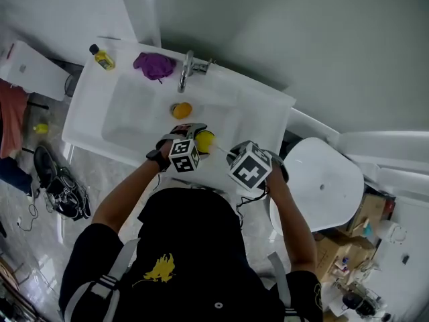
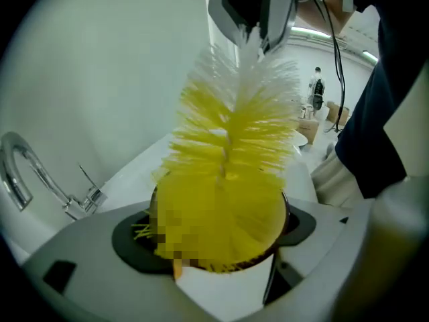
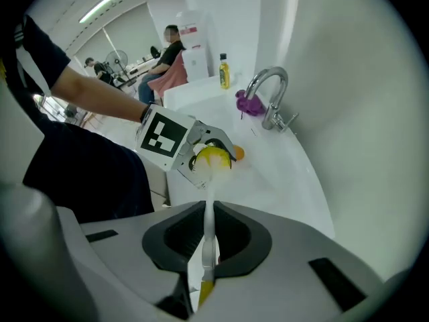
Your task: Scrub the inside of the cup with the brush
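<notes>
I see soft, bright light from a ceiling lamp [image 3: 104, 4]; gripper views darken at corners, and the brush [image 2: 231, 146] blurs close up.

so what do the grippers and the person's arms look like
The left gripper and right gripper are light grey shells with black jaw recesses, each with a white cube of black square markers. Black cable off the right one. Short black sleeves, dark left wristband.
</notes>
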### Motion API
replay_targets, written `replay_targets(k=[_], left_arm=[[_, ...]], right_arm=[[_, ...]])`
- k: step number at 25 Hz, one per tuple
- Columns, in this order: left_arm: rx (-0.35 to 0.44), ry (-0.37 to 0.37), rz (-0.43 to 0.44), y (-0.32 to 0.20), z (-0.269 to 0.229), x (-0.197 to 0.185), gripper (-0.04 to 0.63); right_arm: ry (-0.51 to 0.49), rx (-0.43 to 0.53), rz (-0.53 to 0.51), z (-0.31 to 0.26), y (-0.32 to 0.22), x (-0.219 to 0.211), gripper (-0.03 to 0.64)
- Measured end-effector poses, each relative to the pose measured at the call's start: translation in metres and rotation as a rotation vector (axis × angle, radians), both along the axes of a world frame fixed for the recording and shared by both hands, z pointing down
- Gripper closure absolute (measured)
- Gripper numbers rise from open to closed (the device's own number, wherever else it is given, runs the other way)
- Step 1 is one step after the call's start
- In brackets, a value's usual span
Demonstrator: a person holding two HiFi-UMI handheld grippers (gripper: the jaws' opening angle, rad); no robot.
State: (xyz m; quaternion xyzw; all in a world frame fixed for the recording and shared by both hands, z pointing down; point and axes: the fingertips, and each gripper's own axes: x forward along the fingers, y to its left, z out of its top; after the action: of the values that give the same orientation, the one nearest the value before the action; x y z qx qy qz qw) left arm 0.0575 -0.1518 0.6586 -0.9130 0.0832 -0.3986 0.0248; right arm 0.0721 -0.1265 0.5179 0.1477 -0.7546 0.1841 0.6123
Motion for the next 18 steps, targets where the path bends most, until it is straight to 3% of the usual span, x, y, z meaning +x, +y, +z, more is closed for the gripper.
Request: replay_targets(k=[6, 9, 12, 15, 18], left_arm=[[-0.048, 0.059, -0.009, 0.003, -0.016, 0.007, 0.166], [-0.037, 0.009, 0.019, 0.003, -0.015, 0.002, 0.166], [-0.058, 0.011, -0.014, -0.002, -0.015, -0.008, 0.166], [-0.074, -0.001, -0.025, -0.006, -0.012, -0.014, 0.166], [-0.06, -0.024, 0.041, 0.007, -0.009, -0.003, 0.166]], right_arm=[[0.098, 0.071, -0.132, 0.016, -0.018, -0.008, 0.561], [0.086, 0.029, -0.096, 0.029, -0.022, -0.007, 0.561], [0.09, -0.017, -0.088, 0.038, -0.013, -0.001, 0.563], [0.13, -0.005, -0.175, 0.035, 0.0, -0.008, 0.561], [0.196, 0.067, -0.299, 0.023, -0.007, -0.02, 0.561]])
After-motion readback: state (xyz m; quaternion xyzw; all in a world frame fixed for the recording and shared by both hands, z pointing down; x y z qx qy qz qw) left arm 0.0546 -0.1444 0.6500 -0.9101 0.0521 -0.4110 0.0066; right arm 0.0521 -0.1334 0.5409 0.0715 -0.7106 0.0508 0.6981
